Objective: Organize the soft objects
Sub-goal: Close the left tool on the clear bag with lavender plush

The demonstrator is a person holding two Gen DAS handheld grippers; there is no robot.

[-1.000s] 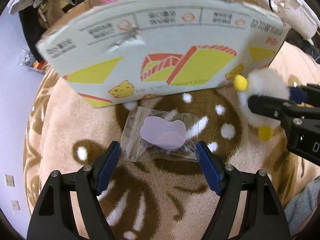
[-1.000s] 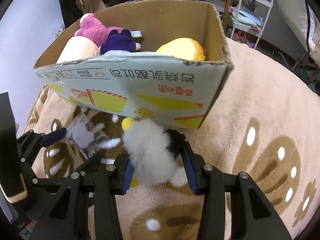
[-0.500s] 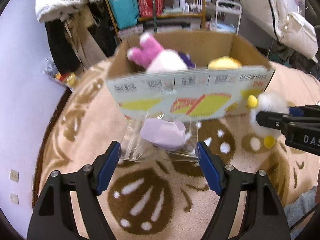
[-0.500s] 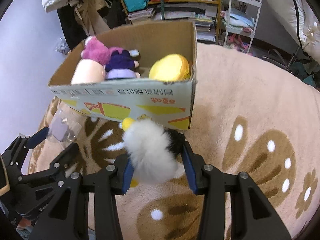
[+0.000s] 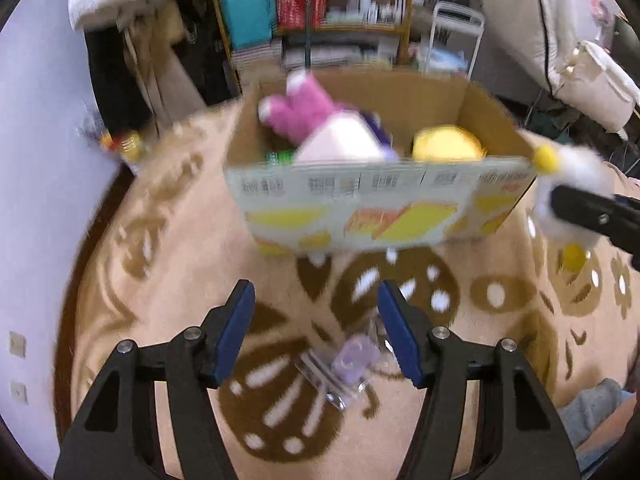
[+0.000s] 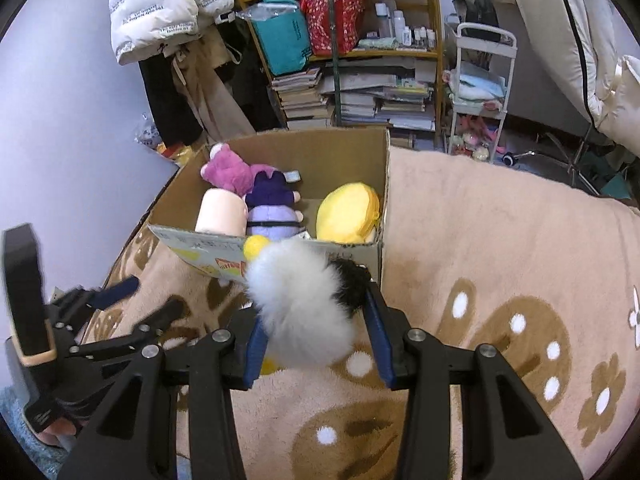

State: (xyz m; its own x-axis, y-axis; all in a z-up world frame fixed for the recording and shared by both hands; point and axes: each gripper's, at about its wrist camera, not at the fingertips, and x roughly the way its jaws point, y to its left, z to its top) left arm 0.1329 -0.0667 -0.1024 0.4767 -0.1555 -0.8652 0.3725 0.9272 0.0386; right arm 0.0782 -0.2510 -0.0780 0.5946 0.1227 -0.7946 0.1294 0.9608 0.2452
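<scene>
A clear plastic bag (image 5: 352, 364) with a soft lilac piece in it lies on the patterned rug (image 5: 168, 264), below my left gripper (image 5: 316, 320). The left jaws are closing and nothing is between the blue pads. My right gripper (image 6: 316, 332) is shut on a fluffy white plush toy (image 6: 300, 300) with yellow and black parts, held above the rug just in front of the cardboard box (image 6: 384, 184). The box (image 5: 380, 196) holds a pink plush (image 6: 228, 168), a purple plush (image 6: 272, 204) and a round yellow plush (image 6: 348, 212). The left wrist view shows the white plush (image 5: 576, 176) at its right edge.
Behind the box stand a shelf of books and bags (image 6: 344, 60), a hanging white jacket (image 6: 160, 4) and a small trolley (image 6: 480, 92). The rug ends at bare floor on the left (image 5: 36, 200). A person's trouser leg (image 5: 592, 412) is at the lower right.
Both grippers have risen and now look down into the box. The plastic bag has slipped out of the left gripper onto the rug, and the left jaws stand narrower. The right gripper keeps the white plush.
</scene>
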